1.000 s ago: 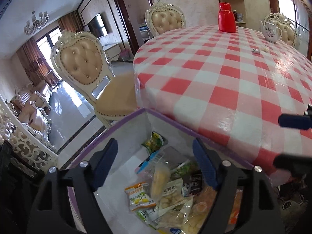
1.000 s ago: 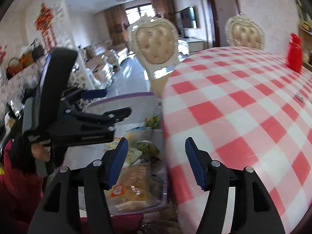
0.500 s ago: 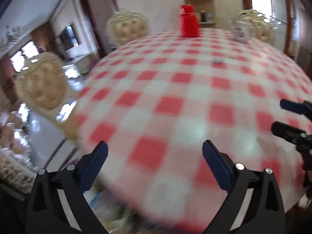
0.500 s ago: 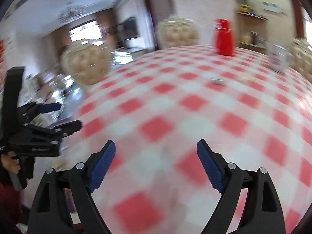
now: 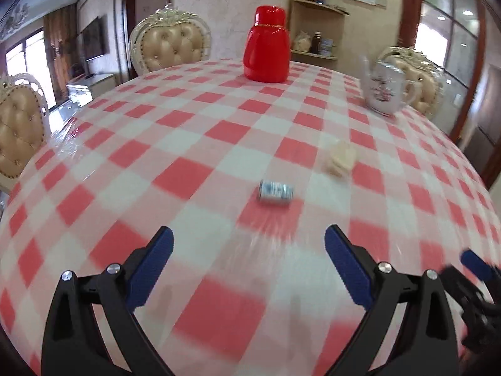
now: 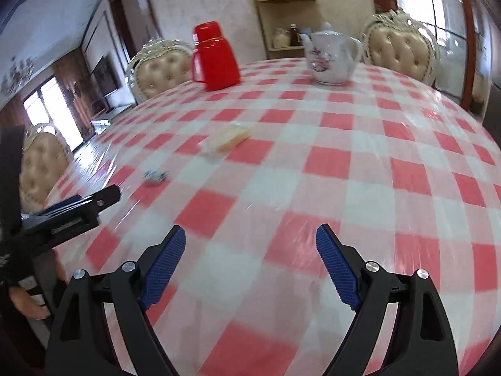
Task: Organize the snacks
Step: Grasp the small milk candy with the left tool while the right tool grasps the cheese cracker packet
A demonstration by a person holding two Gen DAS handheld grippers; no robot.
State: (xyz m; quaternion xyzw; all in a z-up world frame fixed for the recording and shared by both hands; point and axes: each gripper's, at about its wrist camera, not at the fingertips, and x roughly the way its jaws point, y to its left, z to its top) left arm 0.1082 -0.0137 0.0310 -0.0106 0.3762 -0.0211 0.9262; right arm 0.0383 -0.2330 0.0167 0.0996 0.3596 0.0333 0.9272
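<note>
Two snacks lie on the red-and-white checked table. A small blue-and-white wrapped snack lies ahead of my left gripper, slightly right of centre. A pale yellow wafer pack lies beyond it to the right. My left gripper is open and empty above the table. My right gripper is open and empty; in its view the wafer pack and the small wrapped snack lie far ahead to the left. The left gripper also shows in the right wrist view.
A red thermos and a white floral teapot stand at the far side of the table. Padded chairs ring the table. The table edge curves away on the left.
Both grippers have swung from the snack box beside the table up over the tabletop. The box has left view; the two loose snacks now lie ahead.
</note>
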